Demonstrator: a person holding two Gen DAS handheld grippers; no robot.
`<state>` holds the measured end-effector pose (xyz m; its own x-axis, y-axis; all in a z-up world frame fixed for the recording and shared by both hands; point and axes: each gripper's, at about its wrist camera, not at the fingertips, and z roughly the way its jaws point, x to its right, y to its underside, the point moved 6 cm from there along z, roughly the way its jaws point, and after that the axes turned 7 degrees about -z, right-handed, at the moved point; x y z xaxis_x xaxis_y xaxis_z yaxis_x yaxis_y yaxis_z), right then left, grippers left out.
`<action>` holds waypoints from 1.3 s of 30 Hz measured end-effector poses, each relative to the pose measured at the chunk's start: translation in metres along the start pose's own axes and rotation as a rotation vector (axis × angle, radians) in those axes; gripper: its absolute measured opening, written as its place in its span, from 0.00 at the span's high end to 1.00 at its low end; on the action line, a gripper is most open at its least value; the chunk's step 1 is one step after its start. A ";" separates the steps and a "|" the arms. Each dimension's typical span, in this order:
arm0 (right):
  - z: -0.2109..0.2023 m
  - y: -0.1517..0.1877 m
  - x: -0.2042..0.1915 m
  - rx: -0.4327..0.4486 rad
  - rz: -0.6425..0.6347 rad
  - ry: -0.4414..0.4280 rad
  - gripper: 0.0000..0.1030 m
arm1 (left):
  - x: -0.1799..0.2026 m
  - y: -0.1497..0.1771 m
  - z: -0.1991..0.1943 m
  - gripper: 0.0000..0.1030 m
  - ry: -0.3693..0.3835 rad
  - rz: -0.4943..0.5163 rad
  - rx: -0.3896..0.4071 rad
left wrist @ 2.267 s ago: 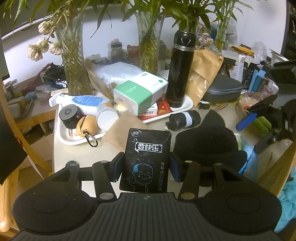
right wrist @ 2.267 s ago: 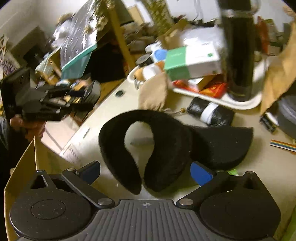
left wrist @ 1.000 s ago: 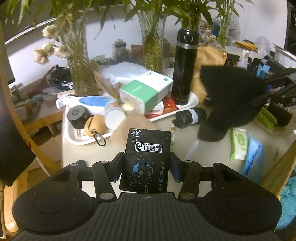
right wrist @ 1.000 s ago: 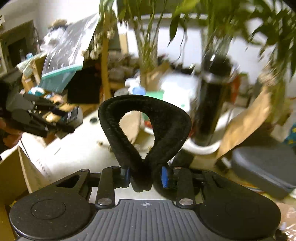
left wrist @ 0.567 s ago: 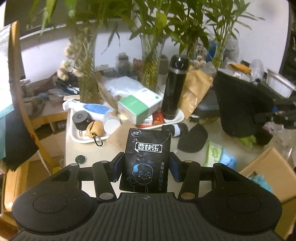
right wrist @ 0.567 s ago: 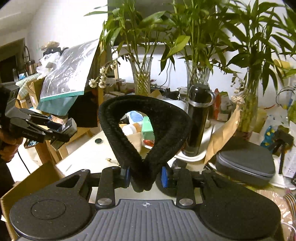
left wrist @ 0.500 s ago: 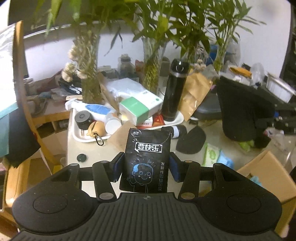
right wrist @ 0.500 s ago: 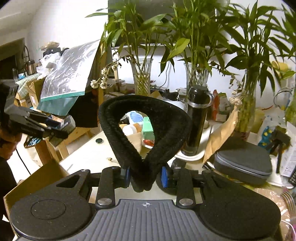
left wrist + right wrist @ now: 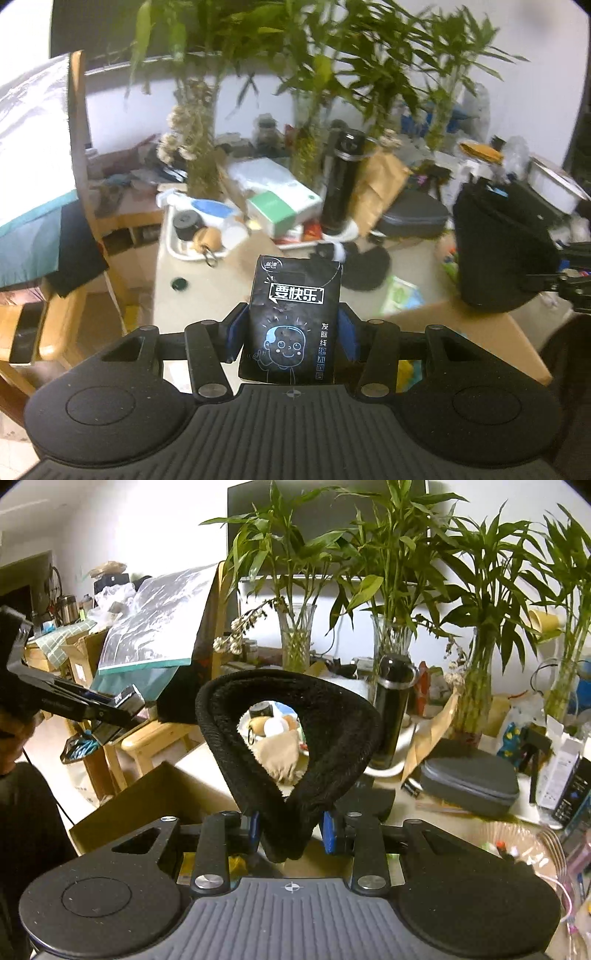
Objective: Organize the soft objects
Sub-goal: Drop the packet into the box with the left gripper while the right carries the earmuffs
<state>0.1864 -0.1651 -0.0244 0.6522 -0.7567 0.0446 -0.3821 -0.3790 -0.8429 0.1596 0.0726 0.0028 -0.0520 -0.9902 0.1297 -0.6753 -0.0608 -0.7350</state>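
Left gripper (image 9: pixel 291 334) is clamped on a black tissue pack (image 9: pixel 293 317), pads pressing its two long edges, so the pack stands upright between the jaws with its printed face toward the camera and its long axis running along the fingers. It is held clear of the counter (image 9: pixel 166 266), above the near edge, with the cluttered tray (image 9: pixel 177 254) and black flask (image 9: pixel 340 184) well beyond it. Right of the pack and lower, the flap of a cardboard box (image 9: pixel 461 321) shows just beside the counter's edge. Farther right, the right gripper (image 9: pixel 291 832) is closed on a black fuzzy earmuff (image 9: pixel 291 738), pinching the two ends together at the bottom so the band rises as a loop above the jaws; through the loop the tan pouch (image 9: pixel 279 755) on the counter can be seen. From the right wrist view the same box (image 9: pixel 155 797) lies open below and to the left of the earmuff, near the gripper, and the left gripper (image 9: pixel 122 709) hangs off to the left, higher and farther from the opening. My judgement is that both soft things are bound for the box, and that the right hand is nearer: it needs to go left and down, loop-end first.
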 end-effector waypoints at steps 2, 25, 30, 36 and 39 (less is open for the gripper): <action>-0.005 0.004 -0.006 -0.005 0.002 -0.010 0.67 | 0.011 0.006 -0.002 0.52 -0.012 0.036 -0.008; -0.029 0.022 -0.031 -0.014 -0.012 -0.042 0.66 | 0.028 0.056 -0.022 0.27 -0.078 -0.042 -0.129; -0.033 0.019 -0.026 -0.027 -0.022 -0.063 0.66 | 0.033 0.072 -0.036 0.27 -0.114 -0.033 -0.139; -0.042 0.016 -0.024 -0.051 -0.050 -0.093 0.66 | 0.057 0.067 -0.069 0.27 -0.096 -0.025 -0.101; -0.044 0.012 -0.024 -0.059 -0.066 -0.096 0.66 | 0.074 0.053 -0.089 0.27 -0.070 0.024 -0.056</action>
<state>0.1376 -0.1752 -0.0119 0.7357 -0.6758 0.0446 -0.3725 -0.4588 -0.8067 0.0547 0.0076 0.0322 -0.0182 -0.9978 0.0640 -0.7147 -0.0318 -0.6987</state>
